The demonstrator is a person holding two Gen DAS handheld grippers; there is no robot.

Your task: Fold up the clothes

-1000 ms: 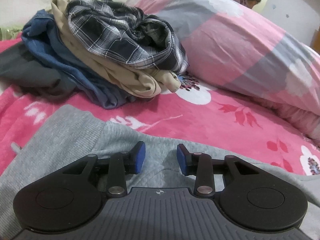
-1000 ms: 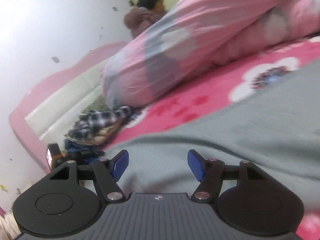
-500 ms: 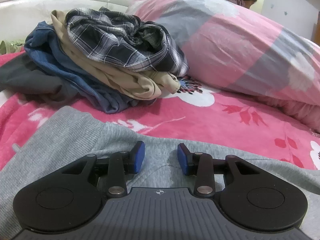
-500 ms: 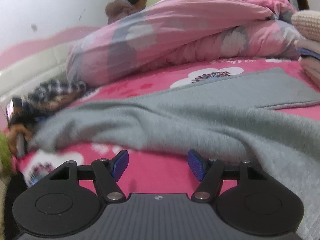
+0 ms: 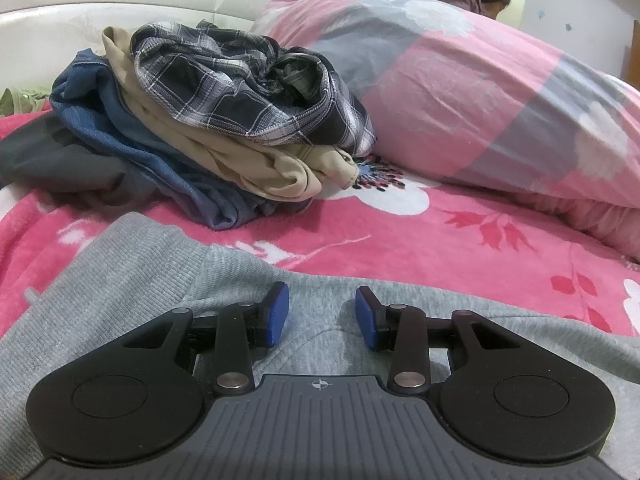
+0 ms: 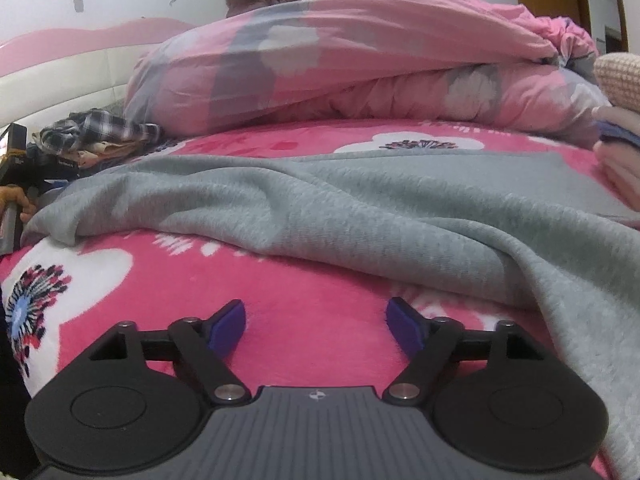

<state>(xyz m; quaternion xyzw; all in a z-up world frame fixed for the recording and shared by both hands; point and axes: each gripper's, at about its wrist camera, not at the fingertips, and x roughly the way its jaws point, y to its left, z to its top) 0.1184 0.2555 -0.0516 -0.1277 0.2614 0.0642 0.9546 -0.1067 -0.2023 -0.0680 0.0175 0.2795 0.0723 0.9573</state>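
A grey sweatshirt [image 6: 360,208] lay spread across the pink flowered blanket [image 6: 304,320], rumpled along its near edge and reaching from the left side of the bed toward the right. The left gripper [image 5: 322,312] hovered low over the ribbed hem end of the garment [image 5: 168,280], its jaws narrowly parted with grey cloth showing in the gap; the blue pads did not appear to press on the fabric, so it probably sat there ready to pin or pinch that end while the other side was worked. The right gripper [image 6: 316,326] pointed at bare blanket just short of the sweatshirt's folded edge, and its jaws had just been opening and stood wide with nothing between them. That wide spread looked like preparation for taking a thick fold of fabric near the sleeve [image 6: 580,320] that draped down on the right. Beyond the sweatshirt, a heap of clothes [image 5: 208,128] with a plaid shirt [image 5: 240,92] on top waited against the headboard [image 5: 120,12], likely set aside there so the folding area stayed free. A pink and grey quilt [image 6: 360,64] was bundled along the far side of the bed, out of the way. Judging by how the garment lay, the folding had not got far.
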